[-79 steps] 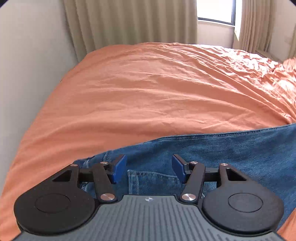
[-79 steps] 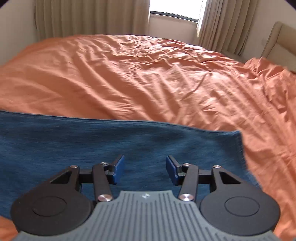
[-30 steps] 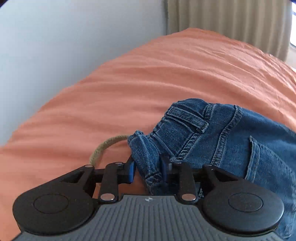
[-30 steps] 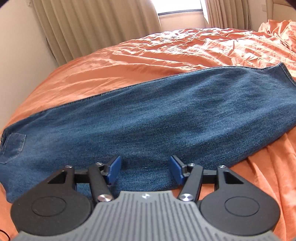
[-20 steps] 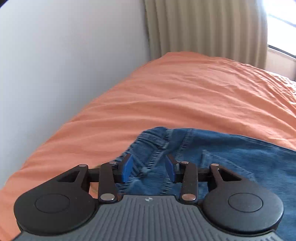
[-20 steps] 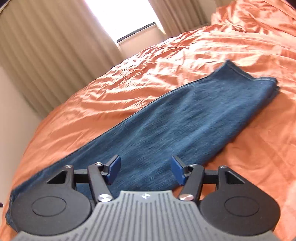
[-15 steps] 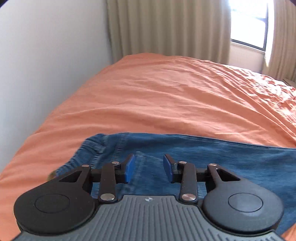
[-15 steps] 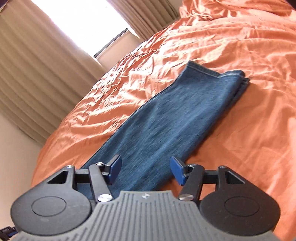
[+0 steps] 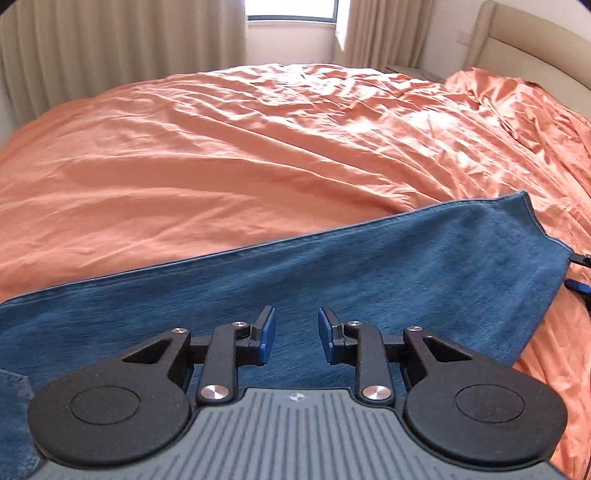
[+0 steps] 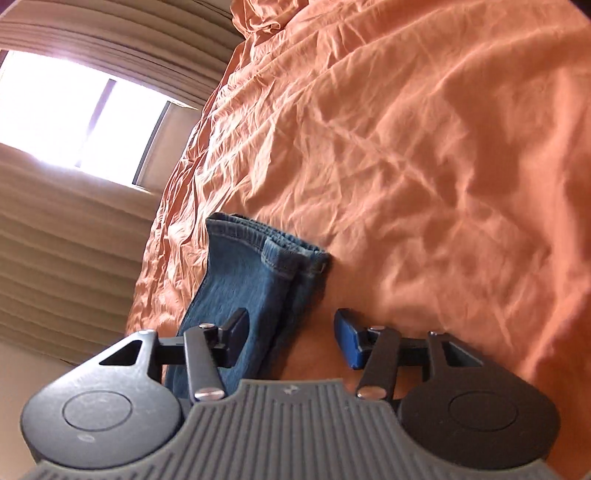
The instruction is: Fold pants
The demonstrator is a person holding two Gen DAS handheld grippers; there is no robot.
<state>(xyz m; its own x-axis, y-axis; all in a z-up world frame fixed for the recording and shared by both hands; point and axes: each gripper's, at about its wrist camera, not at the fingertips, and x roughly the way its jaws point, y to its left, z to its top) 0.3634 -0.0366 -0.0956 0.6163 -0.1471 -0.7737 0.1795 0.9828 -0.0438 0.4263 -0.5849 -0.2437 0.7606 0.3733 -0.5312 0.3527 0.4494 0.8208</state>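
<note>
Blue jeans [image 9: 369,280] lie flat on the orange bed, folded lengthwise, legs running right to the hems. My left gripper [image 9: 293,338] is open and empty, hovering over the middle of the legs. My right gripper [image 10: 290,338] is open and empty, rolled on its side at the hem end [image 10: 266,254]; the stacked leg edges lie between its jaws, nearer the left finger. The right gripper's fingertips [image 9: 580,273] show at the right edge of the left wrist view, beside the hem.
The wrinkled orange bedspread [image 9: 258,147] covers the whole bed. Beige curtains [image 9: 110,44] and a window [image 9: 291,9] stand behind the far edge. A beige headboard [image 9: 524,48] is at the far right.
My left gripper let go of the waistband, opened and moved right along the jeans to mid-leg. My right gripper swept to the hem end and rolled onto its side.
</note>
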